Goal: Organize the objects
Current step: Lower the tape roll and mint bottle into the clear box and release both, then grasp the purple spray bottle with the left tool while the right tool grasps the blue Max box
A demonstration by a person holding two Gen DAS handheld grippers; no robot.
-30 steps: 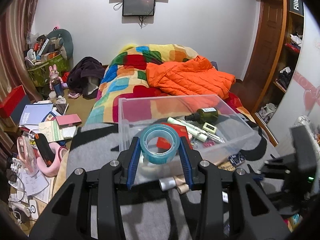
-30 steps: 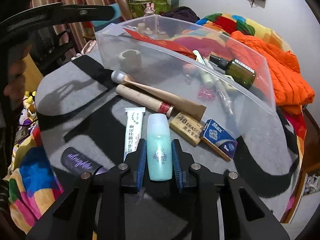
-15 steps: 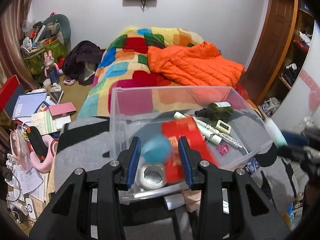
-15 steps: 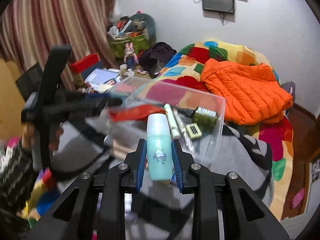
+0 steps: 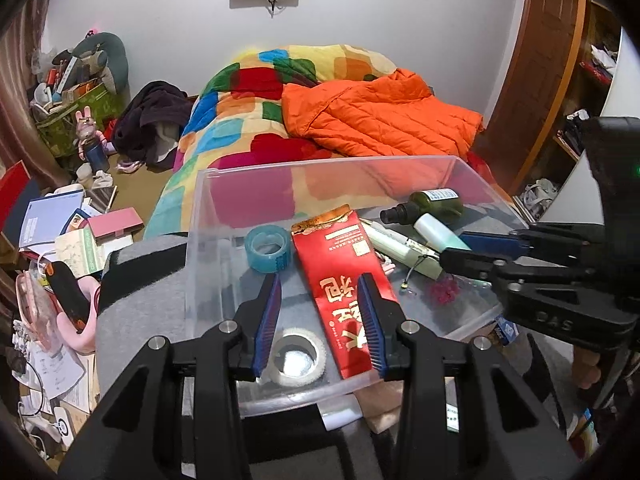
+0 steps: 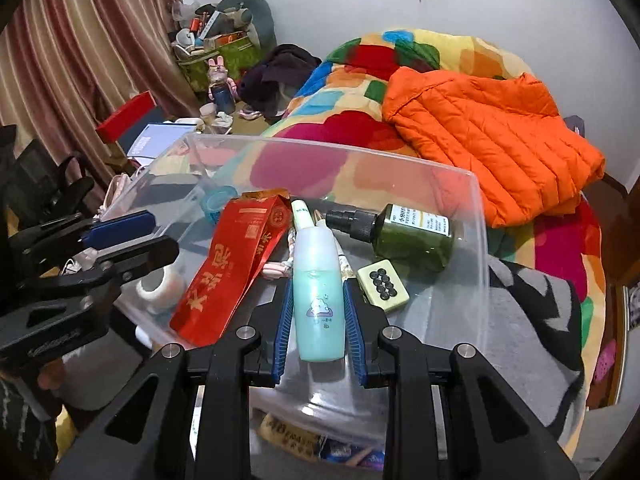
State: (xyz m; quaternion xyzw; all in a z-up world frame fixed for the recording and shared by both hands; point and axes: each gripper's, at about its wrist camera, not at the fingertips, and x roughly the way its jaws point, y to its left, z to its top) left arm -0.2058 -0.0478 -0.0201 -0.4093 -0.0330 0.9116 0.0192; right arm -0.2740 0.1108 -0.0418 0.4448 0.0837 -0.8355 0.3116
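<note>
The left gripper (image 5: pixel 319 320) hangs over the near end of the clear plastic bin (image 5: pixel 192 240) with its 2 blue-padded jaws apart and nothing between them. Past its fingertips, on the bin floor, lies the roll of blue tape (image 5: pixel 267 249), free of the pads and resting just left of the red envelope (image 5: pixel 340 276). A second, whitish tape roll (image 5: pixel 297 357) sits at the bin's near wall, under the gap between the jaws.

The right gripper (image 6: pixel 318 312) is clamped on a pale turquoise bottle (image 6: pixel 318 300), pads pressing on both of its sides, cap end pointing away from the camera. In the right wrist view the bottle is held above the bin's near rim, over the contents. From the left wrist view the same bottle (image 5: pixel 440 234) sticks out of the right gripper at the bin's right side, near the dark green spray bottle (image 5: pixel 434 203).

Inside the bin, from the right wrist view: the red envelope (image 6: pixel 236 264) leans diagonally at the left, the green spray bottle (image 6: pixel 408 236) lies on its side toward the far right, a mahjong tile (image 6: pixel 383 284) with black dots lies just beside the held bottle, and a pale tube (image 6: pixel 302 214) shows behind the bottle. The bin stands on a grey and black blanket (image 6: pixel 532 312). Beyond it, an orange puffer jacket (image 6: pixel 488 128) lies on a multicoloured quilt (image 6: pixel 352 76).
</note>
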